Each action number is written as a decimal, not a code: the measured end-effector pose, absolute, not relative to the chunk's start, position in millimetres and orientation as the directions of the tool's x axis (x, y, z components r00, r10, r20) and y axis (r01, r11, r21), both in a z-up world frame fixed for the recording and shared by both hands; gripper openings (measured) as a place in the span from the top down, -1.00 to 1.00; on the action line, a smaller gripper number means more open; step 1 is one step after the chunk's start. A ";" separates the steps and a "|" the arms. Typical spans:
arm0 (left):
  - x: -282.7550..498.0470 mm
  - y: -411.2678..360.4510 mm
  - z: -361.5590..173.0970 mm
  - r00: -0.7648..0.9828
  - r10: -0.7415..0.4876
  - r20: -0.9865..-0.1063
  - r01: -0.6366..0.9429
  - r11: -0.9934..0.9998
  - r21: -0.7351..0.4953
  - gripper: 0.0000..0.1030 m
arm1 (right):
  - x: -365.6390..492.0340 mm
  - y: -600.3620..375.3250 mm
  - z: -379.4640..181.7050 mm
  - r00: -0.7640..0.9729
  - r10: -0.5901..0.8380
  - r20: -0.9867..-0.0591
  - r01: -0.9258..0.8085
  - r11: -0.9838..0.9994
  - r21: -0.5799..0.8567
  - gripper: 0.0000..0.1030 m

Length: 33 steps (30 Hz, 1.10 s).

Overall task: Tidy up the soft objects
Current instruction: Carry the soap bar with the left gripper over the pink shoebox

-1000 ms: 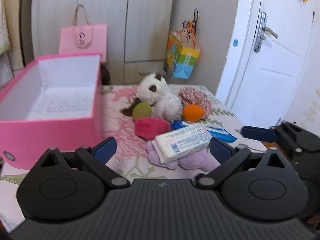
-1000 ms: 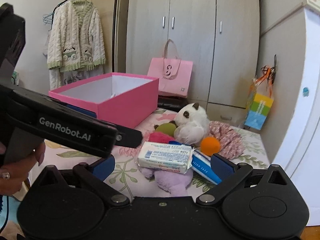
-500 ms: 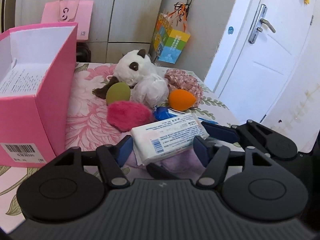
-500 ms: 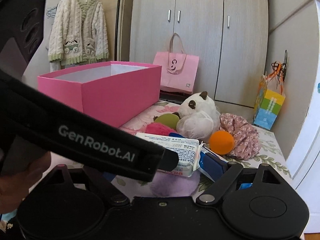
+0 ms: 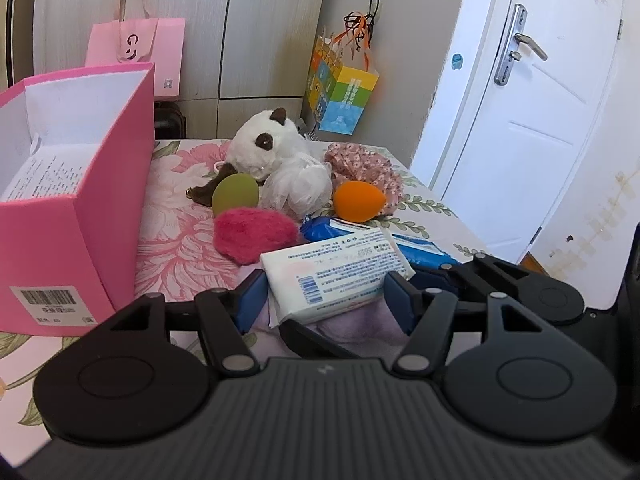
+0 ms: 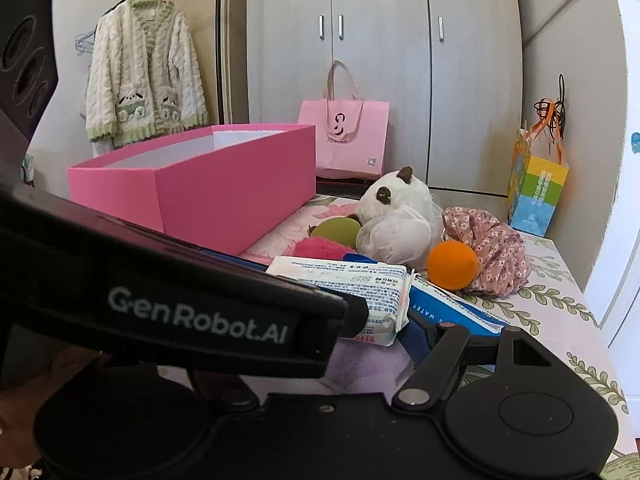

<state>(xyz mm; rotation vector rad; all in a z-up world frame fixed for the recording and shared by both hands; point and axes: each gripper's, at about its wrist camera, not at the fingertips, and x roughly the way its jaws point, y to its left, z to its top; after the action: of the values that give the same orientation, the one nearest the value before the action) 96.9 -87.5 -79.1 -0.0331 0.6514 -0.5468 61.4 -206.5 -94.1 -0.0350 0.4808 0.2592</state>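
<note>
A white tissue pack [image 5: 336, 270] lies on a purple plush [image 5: 360, 324] at the front of the pile. My left gripper [image 5: 326, 300] has its blue pads on either side of the pack, close to or touching its ends. In the right wrist view the pack [image 6: 348, 284] is partly hidden by the left gripper's body. My right gripper [image 6: 400, 332] is open just behind the pack; only its right finger [image 6: 444, 340] shows. A white panda plush [image 5: 272, 148], green sponge [image 5: 235, 194], orange sponge [image 5: 358, 202] and red fuzzy pad [image 5: 252, 234] lie behind.
An open pink box [image 5: 104, 216] stands on the left of the floral bed cover [image 5: 184, 252]. A blue wipes pack [image 5: 416, 246] and floral scrunchie [image 5: 364, 168] lie right. A pink bag [image 5: 136, 48], colourful bag [image 5: 340, 88] and white door [image 5: 520, 112] stand behind.
My left gripper moved forward and down to the tissue pack and narrowed its fingers around it. The right gripper also came closer and lower.
</note>
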 end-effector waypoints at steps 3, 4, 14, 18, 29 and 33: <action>89.7 -82.7 -72.9 0.657 -0.490 -0.572 0.476 0.859 -0.189 -0.22 | 56.0 -203.6 -88.0 0.852 0.246 -0.462 -0.261 0.965 0.033 -0.53; 87.6 -81.2 -71.7 0.657 -0.489 -0.574 0.477 0.859 -0.185 -0.23 | 53.8 -201.8 -85.5 0.850 0.249 -0.465 -0.264 0.964 0.034 -0.53; 61.7 -44.0 -56.7 0.652 -0.462 -0.601 0.439 0.877 -0.197 -0.24 | 35.6 -172.5 -67.0 0.810 0.294 -0.507 -0.304 0.950 0.065 -0.53; 49.7 -22.5 -51.2 0.649 -0.444 -0.618 0.413 0.888 -0.204 -0.24 | 25.5 -151.9 -60.4 0.787 0.318 -0.529 -0.331 0.941 0.072 -0.53; 35.2 33.5 -15.6 0.649 -0.407 -0.642 0.368 0.907 -0.203 -0.24 | 14.3 -94.2 -26.7 0.750 0.351 -0.561 -0.409 0.912 0.025 -0.53; 39.0 49.5 2.6 0.665 -0.388 -0.638 0.356 0.916 -0.186 -0.24 | 18.6 -77.7 -11.2 0.748 0.371 -0.550 -0.431 0.902 0.021 -0.53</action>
<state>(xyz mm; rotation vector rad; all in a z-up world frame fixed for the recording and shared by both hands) 39.0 49.5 2.6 -0.0461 0.7314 -0.4206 18.6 -77.7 -11.2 -0.1098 0.5772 0.4394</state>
